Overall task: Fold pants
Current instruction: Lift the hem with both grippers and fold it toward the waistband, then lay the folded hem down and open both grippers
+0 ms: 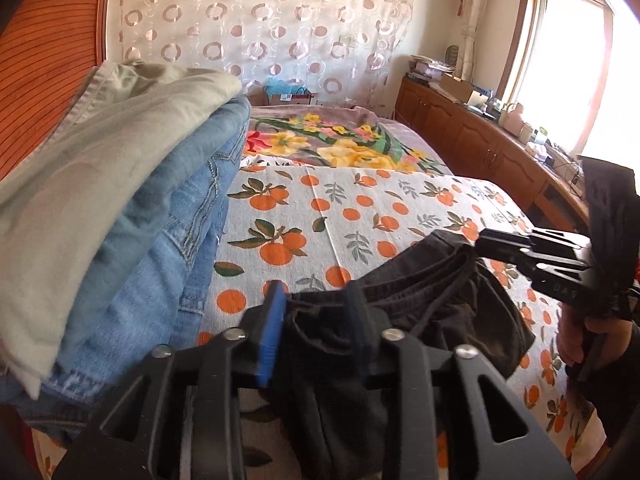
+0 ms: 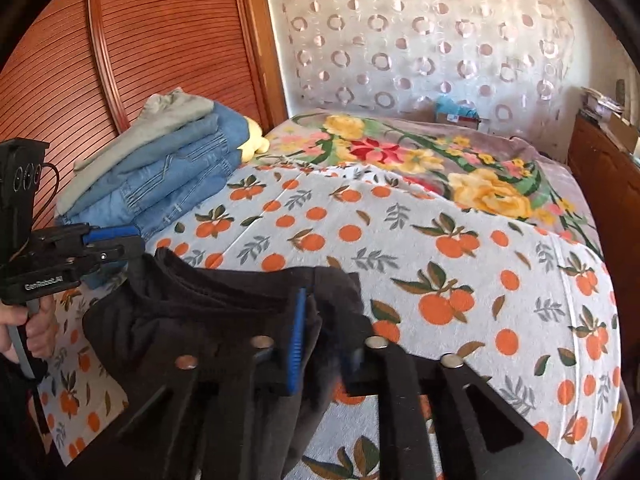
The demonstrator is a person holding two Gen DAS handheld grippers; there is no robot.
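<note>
A: What is closest to us?

B: The left gripper [image 1: 316, 320]. The black pants [image 1: 420, 312] sit bunched between its two fingers. The fingers stand a bit apart with the cloth in the gap, and I cannot tell if they are pinching it.

A: And the other one?

B: The right gripper [image 2: 324, 340] has the other end of the pants' top edge between its fingers. There is fuzzy black cloth in the gap, but it is blurry, so I cannot tell if that one is squeezing either.

A: So where are the pants?

B: Right in front of both grippers, low over the bed sheet with oranges [image 2: 440, 240]. The waistband runs sideways from one gripper to the other, and the legs hang down toward us, out of sight. Each gripper is next to its own end, so neither is nearer.

A: What lies farther off?

B: A pile of folded clothes [image 2: 168, 168] to the left, jeans with a pale green thing on top. Past that is a flower blanket [image 2: 420, 152], then the curtain with rings [image 2: 400, 40]
</note>
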